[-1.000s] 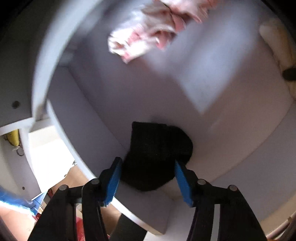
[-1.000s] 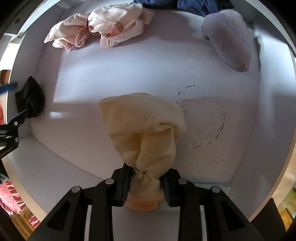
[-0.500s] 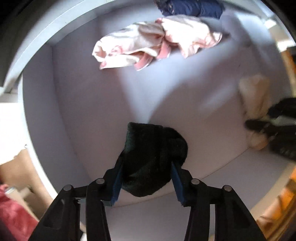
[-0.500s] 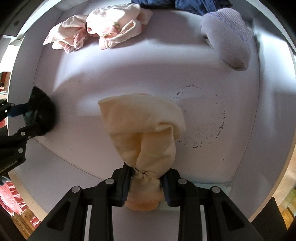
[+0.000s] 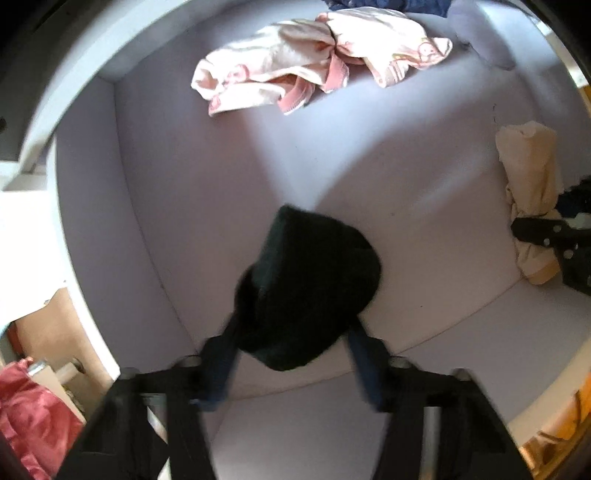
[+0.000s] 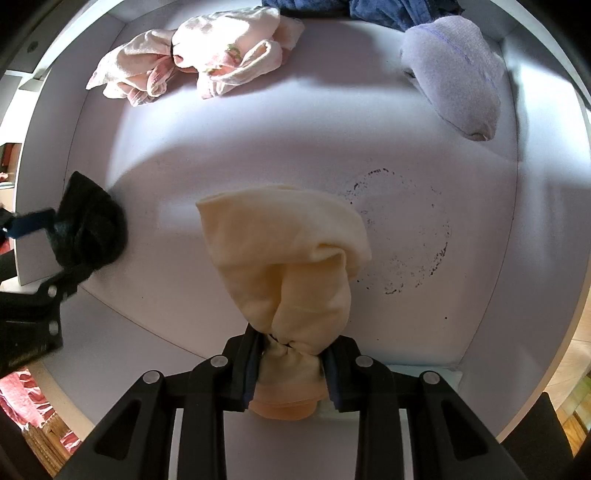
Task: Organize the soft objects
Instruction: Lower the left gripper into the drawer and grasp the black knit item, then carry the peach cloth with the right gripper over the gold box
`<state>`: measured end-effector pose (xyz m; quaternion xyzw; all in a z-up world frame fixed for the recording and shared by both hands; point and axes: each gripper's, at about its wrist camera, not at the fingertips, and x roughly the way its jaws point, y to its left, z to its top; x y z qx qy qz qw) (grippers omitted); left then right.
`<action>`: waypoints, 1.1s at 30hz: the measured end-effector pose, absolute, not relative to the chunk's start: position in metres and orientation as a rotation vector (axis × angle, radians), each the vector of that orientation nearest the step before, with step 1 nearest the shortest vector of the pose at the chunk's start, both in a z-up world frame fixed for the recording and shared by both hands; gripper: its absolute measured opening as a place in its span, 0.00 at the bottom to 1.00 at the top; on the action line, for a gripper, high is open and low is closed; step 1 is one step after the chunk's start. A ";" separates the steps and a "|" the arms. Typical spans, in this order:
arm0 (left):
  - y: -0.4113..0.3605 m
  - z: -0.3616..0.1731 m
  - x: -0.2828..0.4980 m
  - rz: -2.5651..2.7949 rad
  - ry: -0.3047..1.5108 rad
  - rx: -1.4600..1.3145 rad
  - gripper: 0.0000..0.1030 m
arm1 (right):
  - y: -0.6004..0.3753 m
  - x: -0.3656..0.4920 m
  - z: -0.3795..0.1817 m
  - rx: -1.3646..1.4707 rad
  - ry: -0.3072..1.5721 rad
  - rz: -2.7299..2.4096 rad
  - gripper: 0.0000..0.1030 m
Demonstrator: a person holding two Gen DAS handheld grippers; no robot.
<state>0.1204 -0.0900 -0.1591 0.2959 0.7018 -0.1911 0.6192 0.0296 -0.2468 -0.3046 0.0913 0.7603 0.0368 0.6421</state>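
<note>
Socks: black one [image 5: 310, 288] in left tongs [image 5: 291, 354], cream one [image 6: 284, 258] in right tongs [image 6: 291, 358].

A black knitted sock bundle [image 5: 310, 291] hangs bunched between the left tongs [image 5: 291, 358], low over the white shelf floor near its left wall, its rounded end pointing away. Over to the right, a cream sock bundle [image 6: 284, 258] is pinched at its gathered neck by the right tongs [image 6: 290, 363], its fuller folded end resting out on the shelf. At the back, two pale pink patterned bundles [image 6: 192, 70] lie crumpled and touching. A lilac-grey sock bundle [image 6: 454, 74] sits in the far right corner, with dark blue fabric [image 6: 369, 9] just behind it at the back edge.
</note>
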 end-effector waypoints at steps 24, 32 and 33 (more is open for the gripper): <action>-0.107 -0.151 0.093 -0.435 1.624 0.440 0.45 | -0.249 0.024 -0.285 0.230 1.690 0.061 0.28; -0.069 -0.151 0.116 -0.407 1.626 0.419 0.44 | -0.272 0.014 -0.255 0.393 1.634 0.036 0.28; -0.067 -0.150 0.116 -0.406 1.629 0.412 0.44 | -0.274 0.012 -0.251 0.408 1.627 0.036 0.28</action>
